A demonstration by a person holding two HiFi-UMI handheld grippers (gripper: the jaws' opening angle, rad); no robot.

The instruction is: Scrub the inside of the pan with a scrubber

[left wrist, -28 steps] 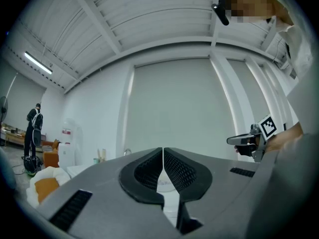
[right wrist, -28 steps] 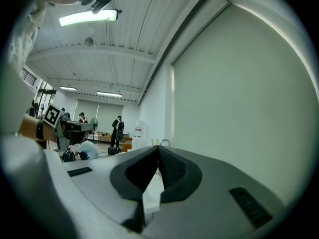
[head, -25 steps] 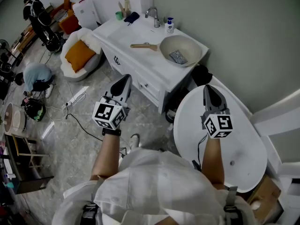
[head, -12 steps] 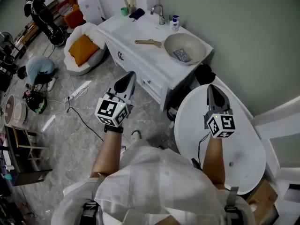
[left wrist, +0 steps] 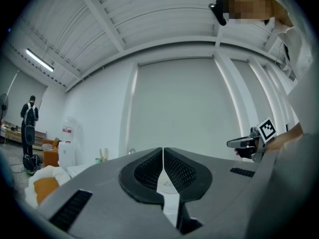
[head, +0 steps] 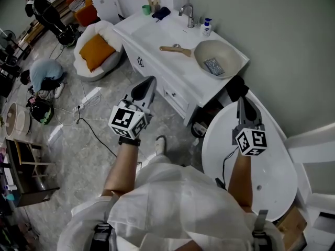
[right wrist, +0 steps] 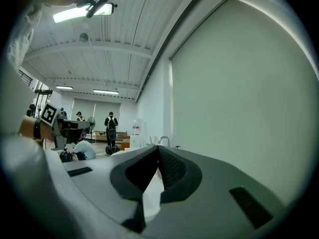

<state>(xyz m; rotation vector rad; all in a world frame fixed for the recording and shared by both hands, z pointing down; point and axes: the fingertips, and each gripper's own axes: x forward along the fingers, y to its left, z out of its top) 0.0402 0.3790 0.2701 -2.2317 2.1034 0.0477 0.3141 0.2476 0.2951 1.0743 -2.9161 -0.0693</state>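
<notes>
A pale pan point(head: 220, 58) with a wooden handle point(head: 175, 49) rests on the white sink counter point(head: 162, 35) in the head view. A grey scrubber point(head: 213, 66) lies inside the pan. My left gripper point(head: 149, 80) is shut and empty, held level over the floor in front of the cabinet, well short of the pan. My right gripper point(head: 242, 99) is shut and empty too, over the rim of a white bathtub point(head: 272, 177), below the pan. In the left gripper view the jaws point(left wrist: 163, 153) meet with nothing between them; the right gripper view shows the same point(right wrist: 158, 151).
A tap point(head: 187, 10), a soap bottle point(head: 207, 26) and a cup with brushes point(head: 147, 8) stand on the counter. A white seat with an orange cushion point(head: 97, 51) sits left of the cabinet. Cables and bags lie on the marble floor point(head: 78, 140). People stand at the far left.
Both grippers, still shut, have moved forward toward the counter. The pan and cabinet now sit lower and further right in the head view.
</notes>
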